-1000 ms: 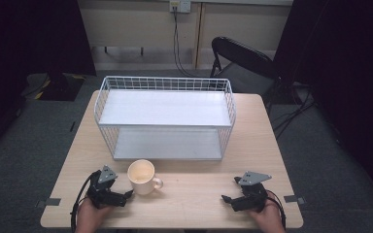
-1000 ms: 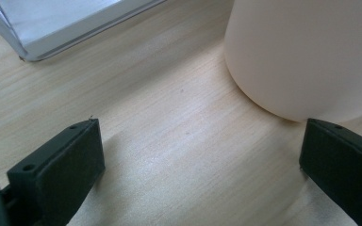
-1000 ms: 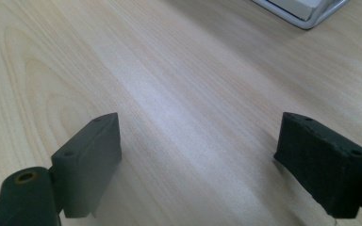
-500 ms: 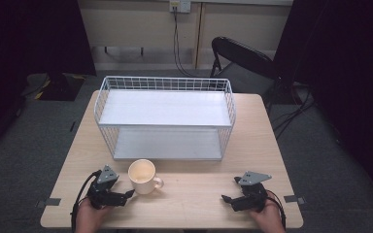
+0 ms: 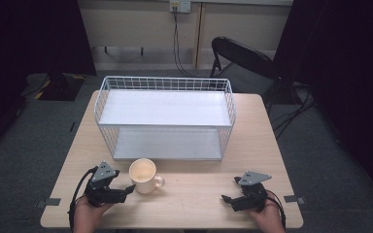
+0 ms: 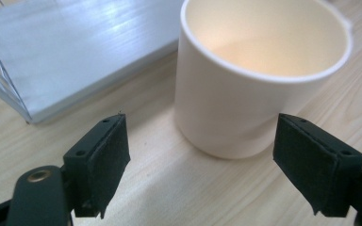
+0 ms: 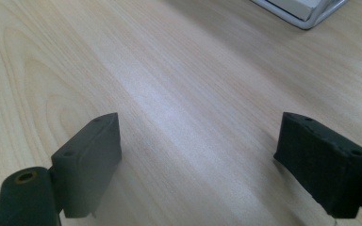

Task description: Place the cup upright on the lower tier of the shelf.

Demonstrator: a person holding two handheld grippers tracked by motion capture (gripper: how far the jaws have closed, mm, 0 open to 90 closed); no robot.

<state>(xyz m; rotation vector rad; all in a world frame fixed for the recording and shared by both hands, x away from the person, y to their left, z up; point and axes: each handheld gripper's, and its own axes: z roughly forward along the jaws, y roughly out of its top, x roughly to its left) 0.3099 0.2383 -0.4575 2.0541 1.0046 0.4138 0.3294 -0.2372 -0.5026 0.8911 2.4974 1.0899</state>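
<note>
Left tool, jaws wide and empty, just beside the cream ceramic mug; an off-centre approach could tip the mug.

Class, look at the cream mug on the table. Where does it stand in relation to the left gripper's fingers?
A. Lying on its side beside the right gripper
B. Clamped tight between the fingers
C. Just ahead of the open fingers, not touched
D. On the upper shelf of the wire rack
C: in the left gripper view the mug stands upright ahead of the left gripper, whose fingers are spread wide with bare table between them and the mug.
</note>
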